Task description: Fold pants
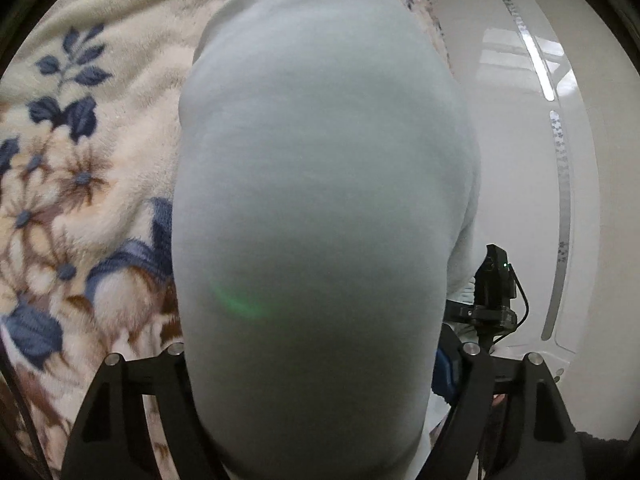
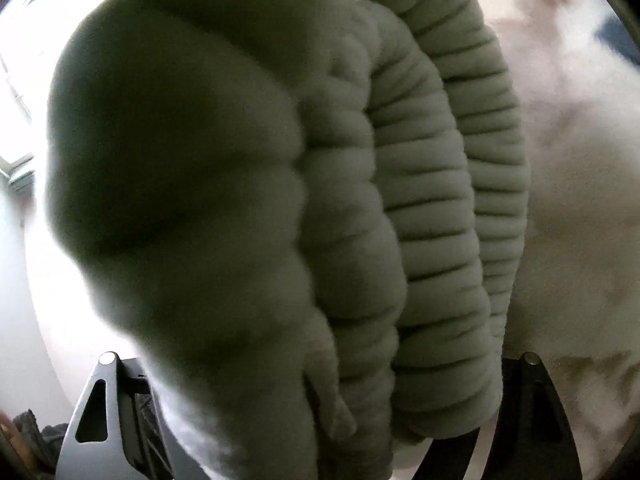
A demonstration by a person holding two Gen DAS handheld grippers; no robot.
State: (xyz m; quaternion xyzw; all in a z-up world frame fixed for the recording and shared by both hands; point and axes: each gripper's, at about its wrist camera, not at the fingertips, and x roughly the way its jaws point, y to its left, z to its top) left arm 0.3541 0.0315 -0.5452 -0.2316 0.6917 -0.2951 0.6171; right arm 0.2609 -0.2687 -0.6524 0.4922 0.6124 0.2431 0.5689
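Observation:
The pale grey-green pants (image 1: 320, 184) fill the middle of the left wrist view, draped over my left gripper (image 1: 316, 420) and hiding its fingertips; the jaws close in on the cloth. In the right wrist view the gathered elastic waistband of the pants (image 2: 432, 208) bulges right in front of the lens, bunched between the jaws of my right gripper (image 2: 320, 432), whose fingertips are hidden by fabric. The other gripper's black body (image 1: 492, 292) shows at the right of the left wrist view, behind the pants.
A cream fleece blanket with blue and brown flowers (image 1: 80, 184) covers the surface on the left. A glossy white panel (image 1: 520, 160) stands to the right. The blanket shows blurred in the right wrist view (image 2: 572, 200).

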